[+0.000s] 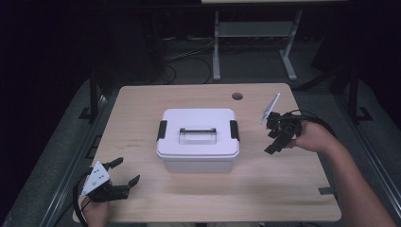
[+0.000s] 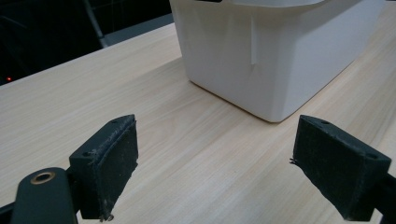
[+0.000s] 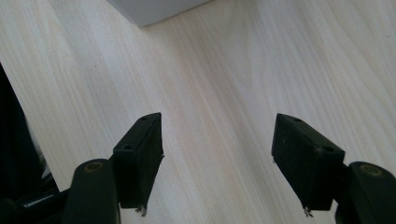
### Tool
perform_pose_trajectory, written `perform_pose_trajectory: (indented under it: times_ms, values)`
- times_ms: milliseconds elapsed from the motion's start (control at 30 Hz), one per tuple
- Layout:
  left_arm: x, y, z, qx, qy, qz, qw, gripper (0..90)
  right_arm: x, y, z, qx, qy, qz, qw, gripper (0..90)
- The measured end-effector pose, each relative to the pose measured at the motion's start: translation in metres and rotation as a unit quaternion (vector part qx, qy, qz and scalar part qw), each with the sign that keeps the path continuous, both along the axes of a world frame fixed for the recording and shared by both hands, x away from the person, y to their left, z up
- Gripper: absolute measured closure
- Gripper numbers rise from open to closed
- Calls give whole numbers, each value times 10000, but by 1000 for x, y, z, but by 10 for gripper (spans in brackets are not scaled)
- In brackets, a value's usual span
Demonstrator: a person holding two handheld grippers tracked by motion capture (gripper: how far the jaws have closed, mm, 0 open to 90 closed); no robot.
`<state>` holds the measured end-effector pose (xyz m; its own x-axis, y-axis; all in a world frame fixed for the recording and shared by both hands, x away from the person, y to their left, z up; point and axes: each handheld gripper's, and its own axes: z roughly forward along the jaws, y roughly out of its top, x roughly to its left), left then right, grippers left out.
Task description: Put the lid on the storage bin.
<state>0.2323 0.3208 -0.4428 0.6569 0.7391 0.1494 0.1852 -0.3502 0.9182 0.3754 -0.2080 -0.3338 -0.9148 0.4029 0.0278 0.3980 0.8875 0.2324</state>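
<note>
- From the high view, the white storage box (image 1: 197,139) sits near the middle of your worktop (image 1: 142,113), lid (image 1: 197,131) on, with a black latch (image 1: 161,130) at each short end and a handle (image 1: 197,135) lying flat in the lid's recess.
- The same view places your left gripper (image 1: 126,172) at the near left corner of the worktop, well apart from the box, its fingers spread and nothing between them.
- Your right gripper (image 1: 272,142) is to the right of the box, near it but not touching, held in your hand (image 1: 314,137); its grey plate (image 1: 269,109) tilts up toward the far edge.
- The left gripper view adds what the high view cannot: the box's plain side wall (image 2: 261,56) and its bottom corner resting flat on the wood, just ahead of the two pads (image 2: 114,163), which stand wide apart over bare worktop.
- The right gripper view looks steeply down at the wood grain; a corner of the box (image 3: 154,9) shows at the top edge, and its fingers (image 3: 140,158) are also apart, gripping nothing.
- The lid, latches and handle appear in the high view; the gripper views catch the box's lower body.
- The high view also takes in a round hole (image 1: 237,96) near the worktop's far edge and a second table's legs (image 1: 216,47) on the floor beyond.
</note>
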Motion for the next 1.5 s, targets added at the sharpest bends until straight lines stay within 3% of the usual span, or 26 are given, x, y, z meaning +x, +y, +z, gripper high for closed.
perform_pose_trajectory:
  times_ms: [1500]
  values:
    - [0,-3,1,79,-11,-32,10000,135,-15,-31,-54,102,381,-289,9988,322]
